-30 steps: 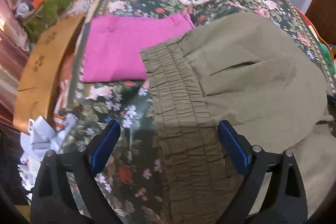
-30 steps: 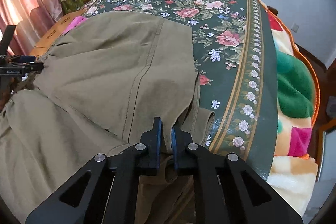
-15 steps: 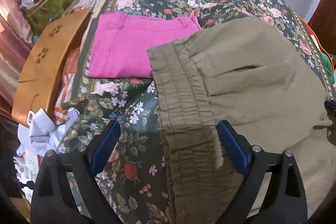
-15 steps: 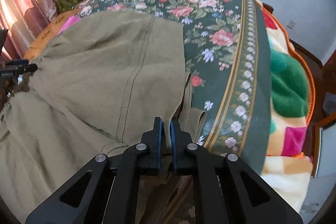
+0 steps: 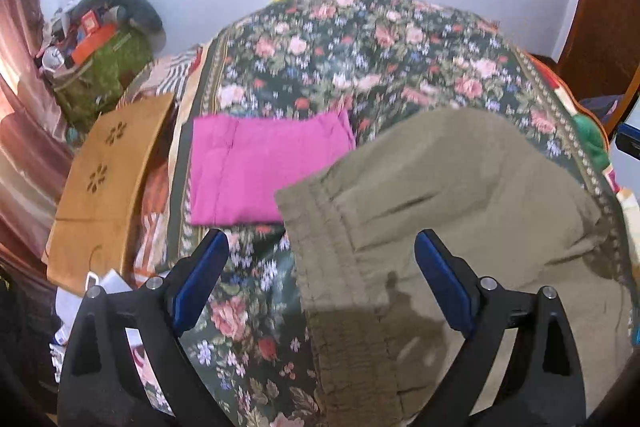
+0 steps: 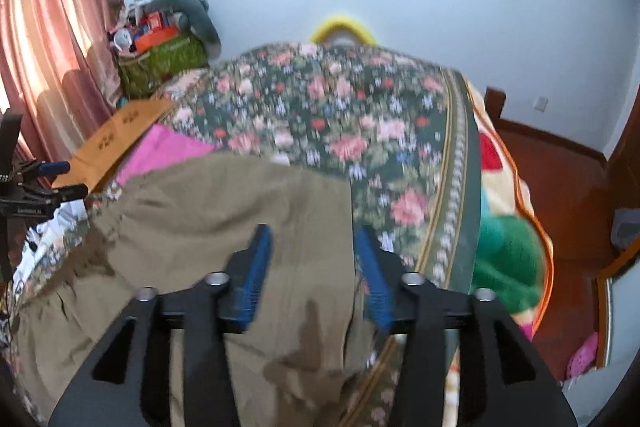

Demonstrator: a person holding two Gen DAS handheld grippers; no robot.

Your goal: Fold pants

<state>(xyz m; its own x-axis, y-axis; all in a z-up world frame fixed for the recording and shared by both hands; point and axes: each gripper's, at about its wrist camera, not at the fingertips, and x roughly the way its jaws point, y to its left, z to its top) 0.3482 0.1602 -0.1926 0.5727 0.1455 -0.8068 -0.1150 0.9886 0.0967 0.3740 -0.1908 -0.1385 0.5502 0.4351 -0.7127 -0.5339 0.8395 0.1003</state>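
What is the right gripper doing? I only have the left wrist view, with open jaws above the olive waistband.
Observer: The right gripper is open above the olive pants, near their right edge; nothing is clamped.
Operator: Does that edge reach the bedspread's border?
Observer: No, floral bedspread shows between the edge and the striped border.
Operator: Is my left gripper visible there?
Observer: Yes, the left gripper shows at the frame's far left, jaws apart, beside the pants' waistband end.

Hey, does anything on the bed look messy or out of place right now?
Mostly no. The olive pants lie folded on the floral bedspread, but their waistband corner overlaps the folded pink garment. Both grippers' jaws are open and hold nothing.
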